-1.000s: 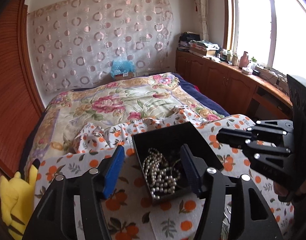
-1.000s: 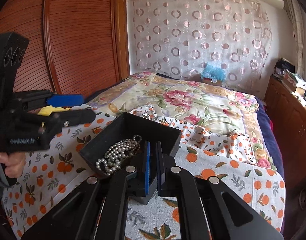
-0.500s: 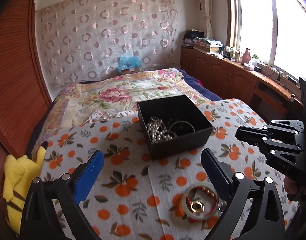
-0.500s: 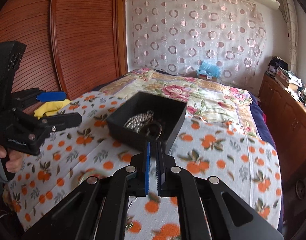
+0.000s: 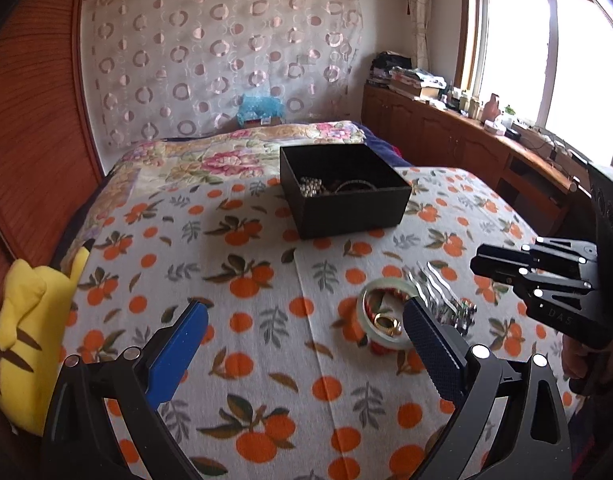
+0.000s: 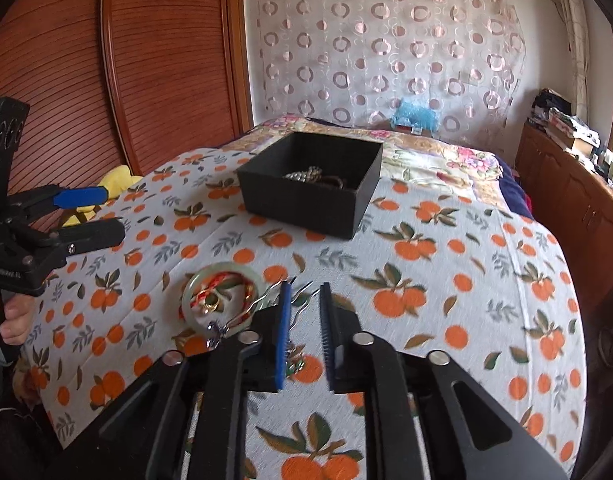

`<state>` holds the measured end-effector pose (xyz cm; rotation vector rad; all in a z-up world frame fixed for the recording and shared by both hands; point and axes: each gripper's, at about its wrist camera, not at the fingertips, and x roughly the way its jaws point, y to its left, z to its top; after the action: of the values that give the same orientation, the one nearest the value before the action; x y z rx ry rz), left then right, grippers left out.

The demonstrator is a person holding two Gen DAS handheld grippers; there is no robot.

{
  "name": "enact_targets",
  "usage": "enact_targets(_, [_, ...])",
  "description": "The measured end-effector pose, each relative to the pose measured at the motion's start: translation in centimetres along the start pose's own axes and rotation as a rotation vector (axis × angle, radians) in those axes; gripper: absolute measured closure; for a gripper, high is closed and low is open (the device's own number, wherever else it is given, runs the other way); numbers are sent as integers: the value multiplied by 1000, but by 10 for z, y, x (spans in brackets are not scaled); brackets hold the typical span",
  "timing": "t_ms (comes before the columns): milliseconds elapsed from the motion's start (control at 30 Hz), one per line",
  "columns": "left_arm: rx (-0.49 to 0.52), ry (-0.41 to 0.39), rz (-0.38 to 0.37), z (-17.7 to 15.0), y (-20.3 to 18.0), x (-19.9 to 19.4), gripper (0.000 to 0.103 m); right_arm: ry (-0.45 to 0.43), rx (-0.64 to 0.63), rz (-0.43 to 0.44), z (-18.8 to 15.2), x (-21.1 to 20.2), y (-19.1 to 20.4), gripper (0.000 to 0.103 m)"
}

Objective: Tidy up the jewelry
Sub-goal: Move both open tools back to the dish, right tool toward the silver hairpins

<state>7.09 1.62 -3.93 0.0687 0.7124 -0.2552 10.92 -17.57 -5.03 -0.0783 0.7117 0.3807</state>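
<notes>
Left wrist view shows the left claw (image 5: 302, 340) spread wide and empty above the bangle (image 5: 384, 314) and hairpins (image 5: 442, 294) on the bed; the right claw (image 6: 305, 330), just parting, empty, nears them, presumably for the black box (image 5: 346, 192).

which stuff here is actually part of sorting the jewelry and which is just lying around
Part of the job:
black box with the pearl necklace inside
pale green bangle on the orange-print cloth
gold ring inside the bangle
wavy silver hairpins beside it

Just lying about:
yellow plush toy
blue bag by the curtain
clutter on the window counter
</notes>
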Motion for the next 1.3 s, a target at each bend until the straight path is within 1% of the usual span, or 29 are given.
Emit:
enact_targets(33, [3,8,0,-3,0,1,9,5,1,8,-2,1,2,79])
enact_targets(67, [5,18,-2,-7,0,2,9,11,1,14,-4,2,4,71])
enact_targets(100, [4,29,-4,-11,0,3,9,16,-1,19,-4,4,6,61])
enact_targets(133, [4,36,-6,-13,1,4,9,23,-3,25,-4,5,7,56])
enact_targets(167, [5,42,-8,-16,1,5,9,31,-6,34,-6,8,10,46])
enact_targets(200, [7,48,-9,-18,2,6,9,35,-8,39,-6,9,11,39])
enact_targets(233, [8,56,-10,-21,1,7,9,46,-9,50,-7,12,13,36])
enact_targets(267, [8,65,-14,-23,1,9,9,56,-6,60,-7,14,14,30])
enact_targets(300, [9,70,-17,-25,0,10,9,62,-4,68,-7,16,15,28])
enact_targets(400, [18,84,-23,-31,-3,14,9,87,-16,79,-7,23,21,26])
enact_targets(567, [21,105,-32,-36,-6,20,9,148,-35,93,-10,36,27,26])
enact_targets(733, [16,114,-35,-38,-7,23,9,163,-51,82,-8,44,29,26])
enact_targets(767, [17,116,-36,-38,-7,23,9,165,-58,79,-7,45,30,29])
enact_targets(800, [17,118,-36,-39,-8,24,9,166,-60,86,-7,46,30,35])
enact_targets(867, [17,121,-41,-39,-9,24,9,166,-62,94,-7,45,30,41])
enact_targets(900, [17,124,-42,-40,-10,25,9,163,-65,91,-8,43,30,44])
enact_targets(1033, [16,127,-50,-39,-13,28,9,134,-55,102,-10,33,25,45])
enact_targets(1300, [49,136,-61,-32,-24,37,9,61,-8,84,-14,3,2,46])
